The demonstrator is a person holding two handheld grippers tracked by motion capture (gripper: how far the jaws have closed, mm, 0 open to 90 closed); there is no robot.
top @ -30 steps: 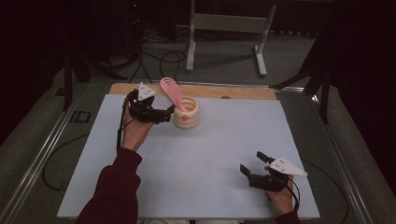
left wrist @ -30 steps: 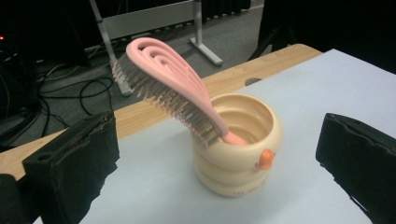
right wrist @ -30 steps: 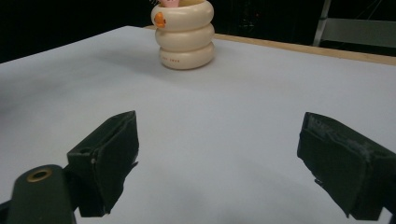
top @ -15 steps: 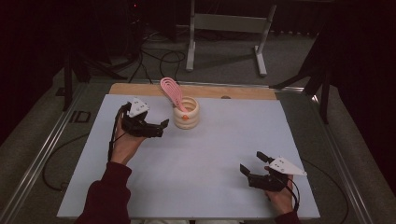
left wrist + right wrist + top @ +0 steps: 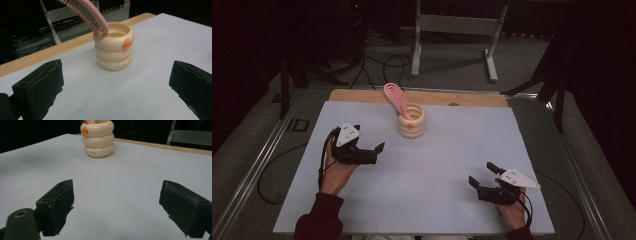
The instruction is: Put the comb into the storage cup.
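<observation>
Pulled my left claw (image 5: pixel 379 149) back from the cup (image 5: pixel 411 121) over the last second: it was at the cup wall, now it sits lower left of it in the high view, well apart. Jaws spread wide, nothing between them; the left gripper view has the pads at the bottom corners with bare mat in the gap.

Right claw (image 5: pixel 482 173) hasn't shifted: lower right of the high view, resting near the mat's front edge, jaws likewise released and empty.

Cup stands upright at upper centre of the mat (image 5: pixel 452 150), just in front of the wooden strip (image 5: pixel 362 95). Cream, three stacked rings, small orange beak (image 5: pixel 127 43) on the top ring. Pink comb (image 5: pixel 395 98) stands in it, handle end down inside, teeth end leaning out to the upper left over the rim. In the left gripper view the comb (image 5: pixel 85 13) rests against the near-left part of the rim.

My read: comb is in the cup, so the placing step looks finished and this is the retreat. Nothing left to grip. Next move, if any: bring left claw down to a rest near the front edge like the right one, keeping the cable clear of the cup, since the leaning comb could tip it.
</observation>
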